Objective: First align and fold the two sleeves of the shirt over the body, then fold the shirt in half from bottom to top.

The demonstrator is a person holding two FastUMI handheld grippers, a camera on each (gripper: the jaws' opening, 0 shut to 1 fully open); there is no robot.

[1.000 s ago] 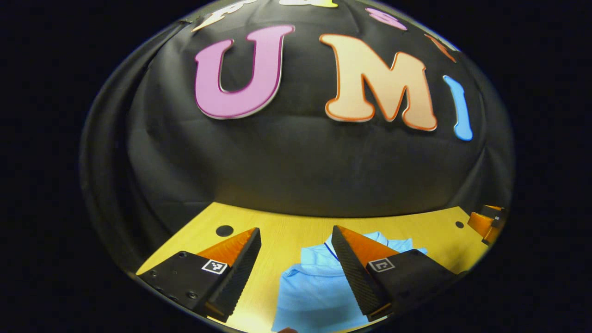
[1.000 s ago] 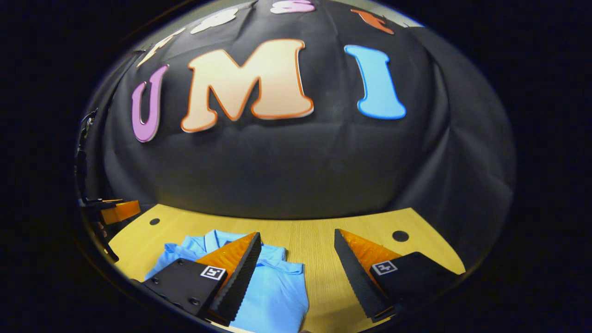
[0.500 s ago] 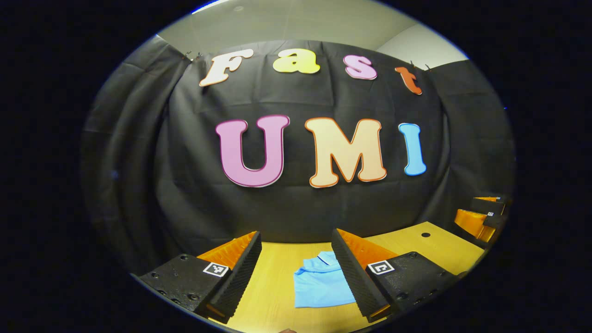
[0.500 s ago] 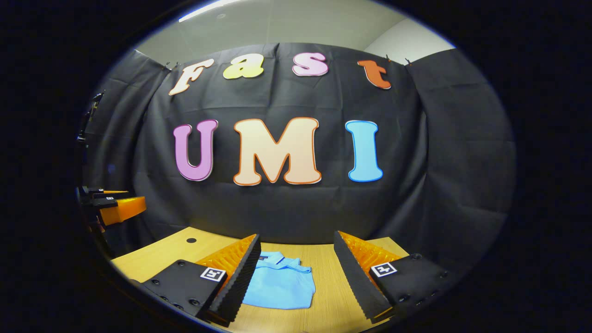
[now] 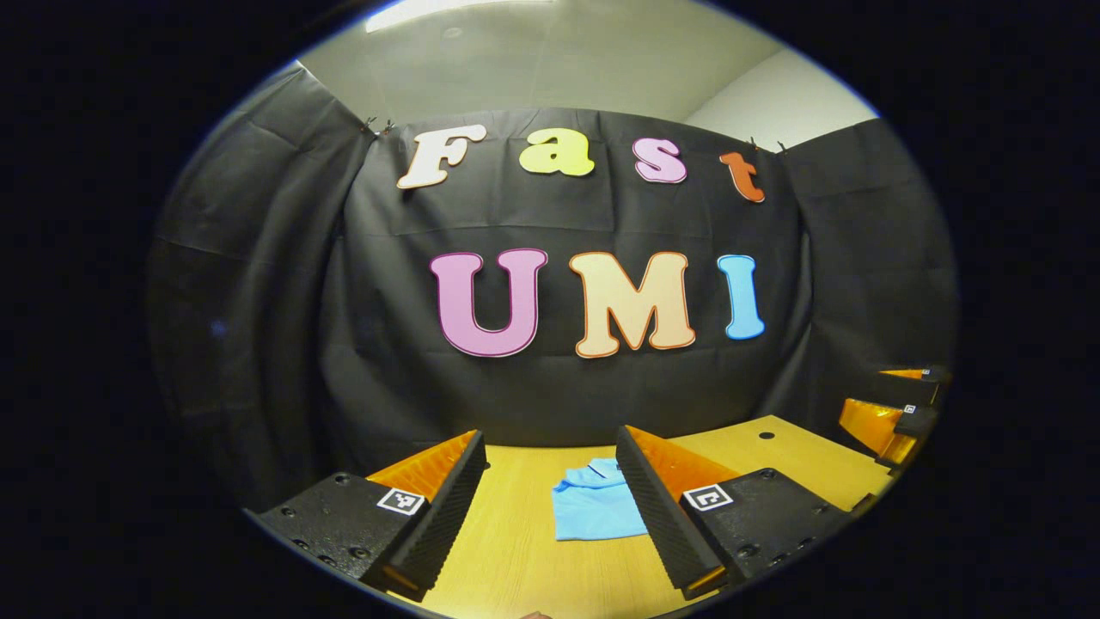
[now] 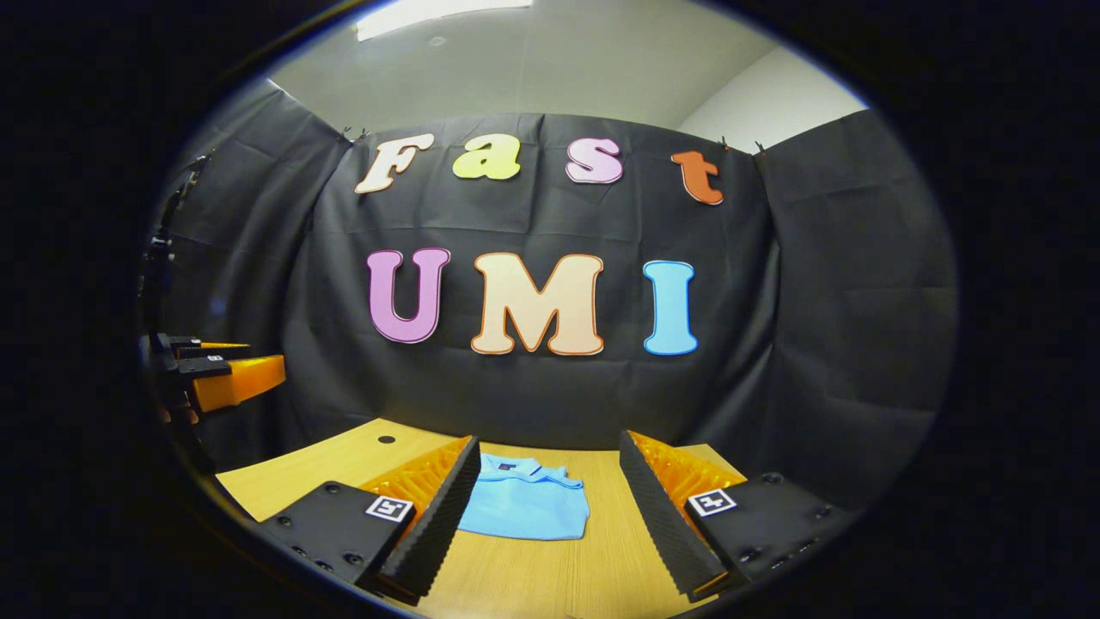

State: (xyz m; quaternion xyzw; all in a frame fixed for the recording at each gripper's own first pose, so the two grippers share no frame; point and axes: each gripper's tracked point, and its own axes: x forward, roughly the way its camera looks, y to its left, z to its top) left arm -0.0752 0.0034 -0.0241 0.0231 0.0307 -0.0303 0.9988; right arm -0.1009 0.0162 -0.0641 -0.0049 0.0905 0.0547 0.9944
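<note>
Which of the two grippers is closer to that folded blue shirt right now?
Hard to call; the two look about level. The shirt lies on the table ahead of both open grippers, toward the left gripper's right finger and toward the right gripper's left finger.

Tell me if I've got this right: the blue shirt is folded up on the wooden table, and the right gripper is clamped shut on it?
Not quite. The blue shirt does lie folded on the wooden table, but the right gripper is open, its fingers spread wide and held above the table, touching nothing. The right gripper view shows the shirt lying free between and beyond them.
</note>
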